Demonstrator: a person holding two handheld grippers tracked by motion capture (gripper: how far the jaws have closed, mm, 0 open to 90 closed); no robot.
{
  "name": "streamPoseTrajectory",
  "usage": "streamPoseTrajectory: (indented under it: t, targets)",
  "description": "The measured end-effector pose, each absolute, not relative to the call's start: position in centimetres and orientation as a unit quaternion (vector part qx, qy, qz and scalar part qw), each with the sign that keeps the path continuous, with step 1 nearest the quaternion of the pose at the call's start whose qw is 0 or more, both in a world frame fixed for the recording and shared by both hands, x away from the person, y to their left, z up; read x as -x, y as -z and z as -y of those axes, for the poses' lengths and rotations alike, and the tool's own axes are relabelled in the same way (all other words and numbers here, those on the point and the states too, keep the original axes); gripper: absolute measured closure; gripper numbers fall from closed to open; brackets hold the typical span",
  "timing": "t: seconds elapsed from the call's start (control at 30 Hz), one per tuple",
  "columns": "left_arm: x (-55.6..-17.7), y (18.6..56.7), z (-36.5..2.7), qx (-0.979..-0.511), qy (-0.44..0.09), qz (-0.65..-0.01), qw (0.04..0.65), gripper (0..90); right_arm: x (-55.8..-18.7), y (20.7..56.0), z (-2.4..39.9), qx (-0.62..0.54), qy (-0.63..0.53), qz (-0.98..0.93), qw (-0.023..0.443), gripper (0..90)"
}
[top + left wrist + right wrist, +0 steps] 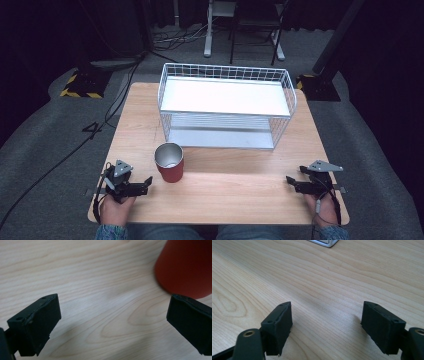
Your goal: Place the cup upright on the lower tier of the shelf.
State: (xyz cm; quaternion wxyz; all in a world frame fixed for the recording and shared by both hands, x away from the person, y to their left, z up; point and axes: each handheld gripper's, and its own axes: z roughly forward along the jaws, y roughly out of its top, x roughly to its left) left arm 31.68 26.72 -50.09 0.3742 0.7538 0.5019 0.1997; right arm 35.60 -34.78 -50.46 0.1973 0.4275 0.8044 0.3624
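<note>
High view puts the red tapered metal cup [169, 163] upright on the pale wooden table [240, 185], in front of the white wire two-shelf rack [226, 105]. Just left of it waits the left gripper [147, 182], jaws spread and empty; the right gripper [290, 182] rests well apart, equally released. A sound grasp likely needs both jaws straddling the cup's wall squarely before closing.

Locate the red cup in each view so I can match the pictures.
High view: red cup stands upright at centre-left, in front of the wire rack.
Left gripper view: its red wall is at upper right, beyond the open jaws.
Right gripper view: not in it.
Shared landmark: the wooden table.
</note>
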Motion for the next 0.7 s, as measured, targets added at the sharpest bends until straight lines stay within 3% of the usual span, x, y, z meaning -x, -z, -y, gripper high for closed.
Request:
streamPoseTrajectory:
  t: [0.37, 0.7]
  targets:
    - [-30.0, 49.1, -25.7, -0.739, -0.243, -0.437, 0.451, 0.0, -35.6, 50.5, 34.8, -0.427, -0.362, -0.805, 0.197, 24.9]
    - [-29.6, 48.9, -25.6, -0.725, -0.215, -0.401, 0.518, 0.0, -35.6, 50.5, 34.8, -0.428, -0.362, -0.804, 0.198, 24.9]
